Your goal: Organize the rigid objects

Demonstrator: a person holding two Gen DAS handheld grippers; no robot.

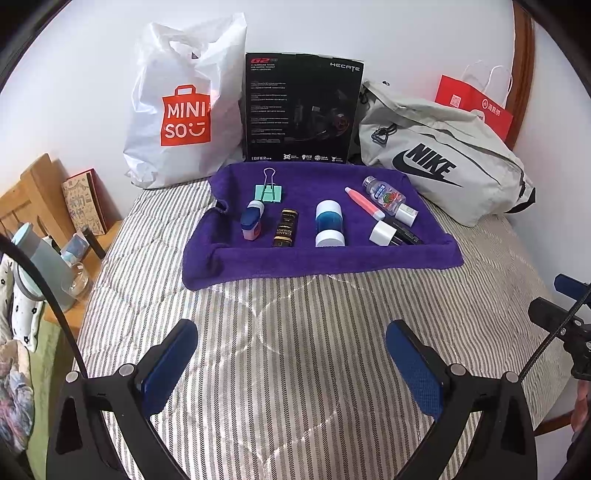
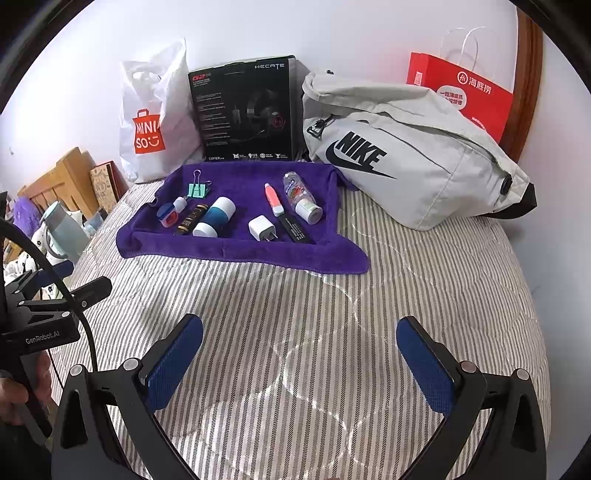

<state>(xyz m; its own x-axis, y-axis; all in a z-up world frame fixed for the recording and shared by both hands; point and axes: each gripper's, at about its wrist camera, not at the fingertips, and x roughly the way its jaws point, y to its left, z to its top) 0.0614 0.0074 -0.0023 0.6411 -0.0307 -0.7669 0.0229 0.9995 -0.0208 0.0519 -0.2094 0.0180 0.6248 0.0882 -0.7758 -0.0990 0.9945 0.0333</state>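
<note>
Each fisheye camera sits just behind its own hand-held gripper, looking forward and slightly down along the two blue-padded fingers across the grey-striped quilted bed [image 1: 295, 332]. The left hand-held gripper [image 1: 291, 354] faces the folded purple towel [image 1: 321, 258] squarely ahead; the right hand-held gripper [image 2: 299, 354] sees it ahead and to the left. Both views share the towel and the black cardboard headset box [image 1: 301, 107] beyond it, well ahead of the fingers.

White wall [image 1: 332, 26], striped bed [image 1: 295, 302]
</note>
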